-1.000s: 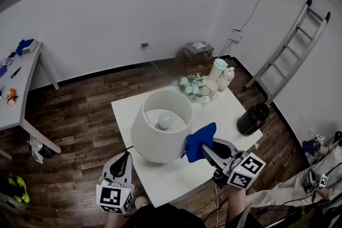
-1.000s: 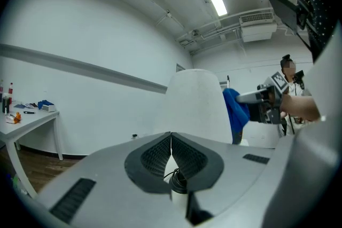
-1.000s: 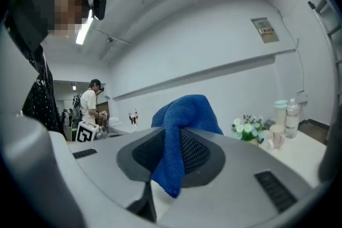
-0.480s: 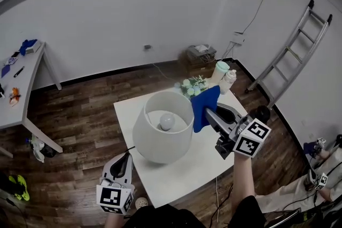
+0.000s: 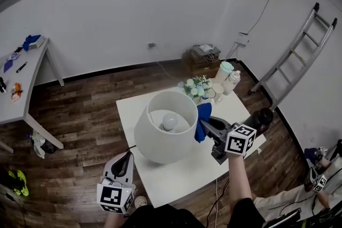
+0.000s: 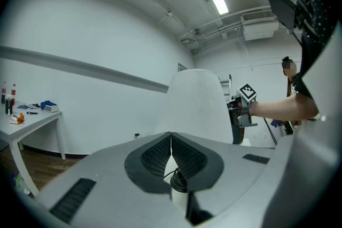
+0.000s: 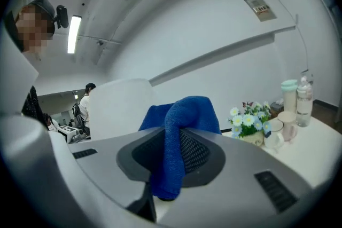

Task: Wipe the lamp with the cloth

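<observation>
Left gripper [image 5: 123, 162] hangs just off the table's [image 5: 176, 181] near edge, jaws pressed together on nothing. The lamp [image 5: 160, 133] stands mid-table, toward the left edge. The cloth [image 5: 202, 119] touches its shade's right side, pinched in the right gripper's [image 5: 209, 126] jaws.

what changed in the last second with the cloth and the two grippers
The right gripper, shut on the blue cloth, swept it from the lamp shade's near side up along its right side to the rim, then slightly back down. The cloth now sits at the shade's right side. The left gripper stayed low, shut and empty; the lamp did not move.
</observation>
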Tool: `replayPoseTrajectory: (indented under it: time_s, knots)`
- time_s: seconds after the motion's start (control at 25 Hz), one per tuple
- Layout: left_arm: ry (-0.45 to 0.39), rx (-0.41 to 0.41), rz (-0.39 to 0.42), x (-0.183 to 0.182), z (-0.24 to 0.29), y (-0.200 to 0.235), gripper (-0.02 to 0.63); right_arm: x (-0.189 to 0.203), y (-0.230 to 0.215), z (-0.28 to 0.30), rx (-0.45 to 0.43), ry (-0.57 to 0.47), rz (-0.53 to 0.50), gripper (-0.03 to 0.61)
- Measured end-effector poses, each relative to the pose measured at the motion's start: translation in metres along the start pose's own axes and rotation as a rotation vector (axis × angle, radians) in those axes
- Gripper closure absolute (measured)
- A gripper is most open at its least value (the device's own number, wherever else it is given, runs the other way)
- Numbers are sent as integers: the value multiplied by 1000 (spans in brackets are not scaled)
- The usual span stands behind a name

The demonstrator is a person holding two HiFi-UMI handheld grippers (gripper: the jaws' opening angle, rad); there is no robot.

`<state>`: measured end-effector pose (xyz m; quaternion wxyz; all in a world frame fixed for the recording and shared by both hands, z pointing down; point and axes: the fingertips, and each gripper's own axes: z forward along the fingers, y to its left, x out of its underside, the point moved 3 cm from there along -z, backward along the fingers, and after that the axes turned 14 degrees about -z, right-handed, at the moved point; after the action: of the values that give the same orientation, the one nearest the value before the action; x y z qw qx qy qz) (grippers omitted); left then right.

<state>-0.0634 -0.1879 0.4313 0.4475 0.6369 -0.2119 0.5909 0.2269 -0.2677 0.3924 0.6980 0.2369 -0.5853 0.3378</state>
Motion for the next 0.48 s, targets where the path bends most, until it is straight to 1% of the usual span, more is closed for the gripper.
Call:
replayPoseTrajectory:
  time_s: [0.16,0.24,0.36,0.4,0.48]
  knots:
    - [1,-2,11,-1,5,-1,603,30,-10,3,-3,81,39,503]
    - [0,-6,17,-1,7,0,603,30,-15,4,-8,87,33,503]
    - [-6,-10,26,-5,12,1,603,-1,-27,4,-33,33,-17,503]
    - [-7,-12,32,-7,15,2,603,-17,-29,5,-59,8,-42,503]
    - [-14,-20,49,-14,21,6,603,-52,-30,9,-152,-46,-73,503]
